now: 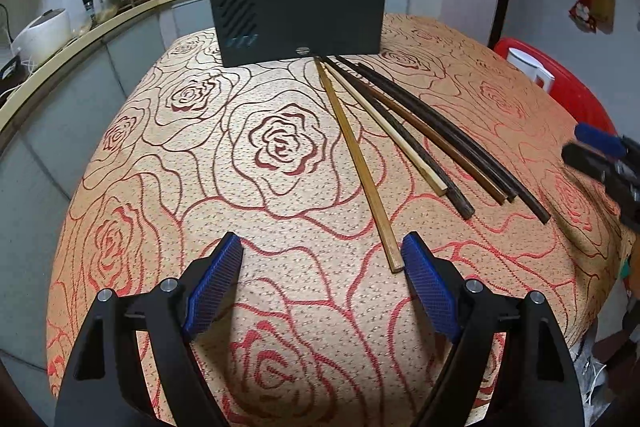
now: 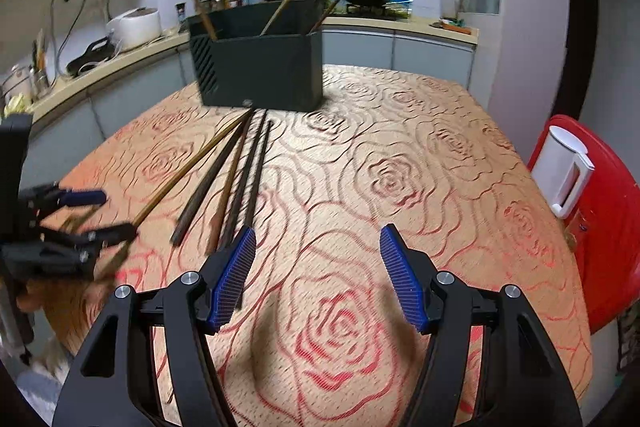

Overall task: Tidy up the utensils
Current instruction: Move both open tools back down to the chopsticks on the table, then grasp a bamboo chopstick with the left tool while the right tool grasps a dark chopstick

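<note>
At the bottom of the left wrist view, my left gripper (image 1: 322, 251) hangs released over the rose-patterned tablecloth (image 1: 168, 163), nothing between its blue pads (image 1: 214, 283). The near tip of a light bamboo chopstick (image 1: 354, 155) lies just beside the right-hand pad; I cannot tell whether they touch. In the right wrist view, my right gripper (image 2: 318, 241) is likewise released and empty, with a dark chopstick's (image 2: 256, 171) near end passing behind its left-hand pad. Further up, toward the middle of the frame, the loose chopsticks (image 1: 432, 143) fan out across the cloth, pale and dark ones side by side, their far ends gathered at the foot of the dark utensil holder (image 1: 300, 13). The holder stands upright at the table's far edge, several chopsticks leaning inside it. At the right edge sits a white jug (image 2: 566, 169) on a red stool (image 2: 612, 227). Beyond, upper left, a kitchen counter (image 1: 80, 39) carries a white rice cooker (image 1: 42, 35).
</note>
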